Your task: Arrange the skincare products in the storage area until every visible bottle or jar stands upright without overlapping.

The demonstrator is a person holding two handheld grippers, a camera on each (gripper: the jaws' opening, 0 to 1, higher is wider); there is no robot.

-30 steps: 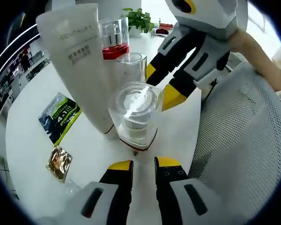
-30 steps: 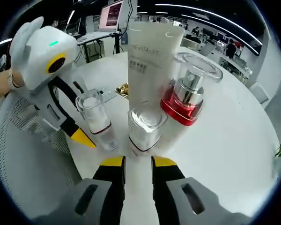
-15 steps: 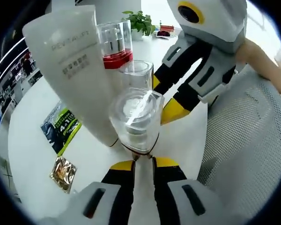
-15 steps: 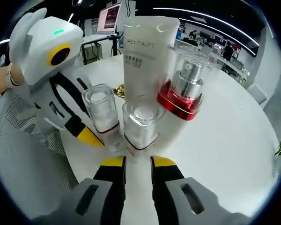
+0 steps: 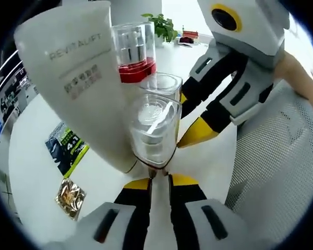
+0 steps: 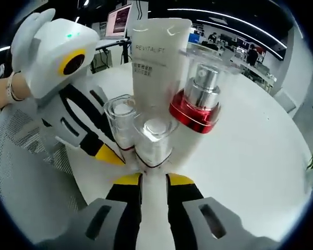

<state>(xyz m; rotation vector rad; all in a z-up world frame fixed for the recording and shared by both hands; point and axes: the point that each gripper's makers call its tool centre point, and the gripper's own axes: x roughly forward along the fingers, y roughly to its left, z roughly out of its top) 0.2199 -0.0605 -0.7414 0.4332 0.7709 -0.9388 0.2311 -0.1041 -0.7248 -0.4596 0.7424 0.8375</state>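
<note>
Four skincare items upright, bunched tight on the white table [image 5: 31, 156].
Left gripper view: we see our left gripper [image 5: 159, 182], jaws nearly together with nothing between them, just below the clear jar [image 5: 152, 127]; tube [image 5: 78, 78] and red-banded pump bottle [image 5: 135, 49] behind it.
Right gripper view: right gripper [image 6: 154, 180], jaws narrow and holding nothing, under the second clear jar [image 6: 155, 138]; left gripper's yellow tip beside the other jar.

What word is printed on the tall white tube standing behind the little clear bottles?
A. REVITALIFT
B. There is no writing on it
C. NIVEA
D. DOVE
A: the tall white tube carries the word REVITALIFT in grey letters near its top, readable in both the right gripper view and the left gripper view, where it stands beside the red-collared pump bottle.
</note>
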